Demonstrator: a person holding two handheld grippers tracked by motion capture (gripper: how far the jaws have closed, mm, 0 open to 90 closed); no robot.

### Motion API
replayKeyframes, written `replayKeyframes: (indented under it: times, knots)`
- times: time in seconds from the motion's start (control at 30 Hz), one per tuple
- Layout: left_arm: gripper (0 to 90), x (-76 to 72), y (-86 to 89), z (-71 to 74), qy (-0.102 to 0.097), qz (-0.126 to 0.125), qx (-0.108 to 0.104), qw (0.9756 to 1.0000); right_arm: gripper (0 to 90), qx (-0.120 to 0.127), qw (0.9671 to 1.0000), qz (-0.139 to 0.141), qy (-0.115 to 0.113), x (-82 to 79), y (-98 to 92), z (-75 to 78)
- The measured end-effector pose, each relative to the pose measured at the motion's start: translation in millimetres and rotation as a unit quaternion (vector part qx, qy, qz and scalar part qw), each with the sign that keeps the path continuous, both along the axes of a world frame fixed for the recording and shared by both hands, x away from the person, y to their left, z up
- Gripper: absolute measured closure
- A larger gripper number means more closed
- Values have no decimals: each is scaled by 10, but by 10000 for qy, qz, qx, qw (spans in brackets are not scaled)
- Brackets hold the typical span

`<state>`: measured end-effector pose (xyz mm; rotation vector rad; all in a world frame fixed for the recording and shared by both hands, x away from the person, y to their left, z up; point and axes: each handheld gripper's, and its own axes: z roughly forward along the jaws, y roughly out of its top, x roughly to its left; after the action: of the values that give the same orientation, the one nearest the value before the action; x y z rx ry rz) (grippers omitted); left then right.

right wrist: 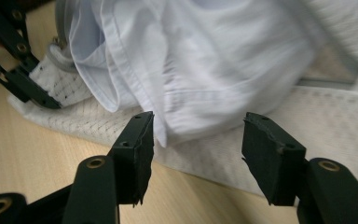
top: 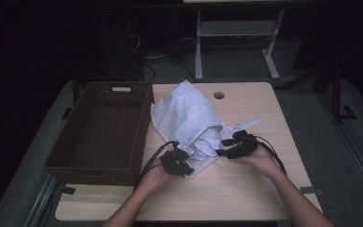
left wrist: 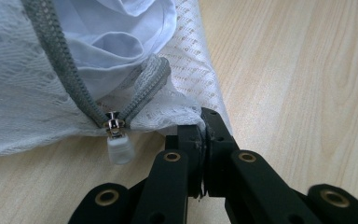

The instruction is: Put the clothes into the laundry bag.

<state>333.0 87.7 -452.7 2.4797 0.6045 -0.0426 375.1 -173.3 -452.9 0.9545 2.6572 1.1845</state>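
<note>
We judge the job about midway: the white mesh laundry bag [top: 184,113] lies on the table [top: 246,189] just beside the empty brown basket [top: 101,135], its grey zipper [left wrist: 56,56] open and a white garment [right wrist: 200,65] bulging half out of the mouth, so it has yet to go fully in or come fully out, and which of the two we cannot tell. Our left gripper [left wrist: 203,123] has its jaws pressed together, pinching the bag's corner by the zipper pull [left wrist: 118,144], while our right gripper [right wrist: 198,140] stands with jaws spread, nothing between the pads, the garment's fold just ahead. The bag's depths stay hidden, and the garment is blurred in the right gripper view
</note>
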Motion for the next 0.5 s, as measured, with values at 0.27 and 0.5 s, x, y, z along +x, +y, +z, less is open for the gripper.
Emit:
replayKeyframes:
  times: [0.27,0.5]
  knots:
    - [877,5,4,-1,37,15,-17,10000,880,96,9989,-124,-438,12,160,48]
    - [878,10,6,-3,54,28,-29,10000,884,597,9938,-68,-938,73,352,343]
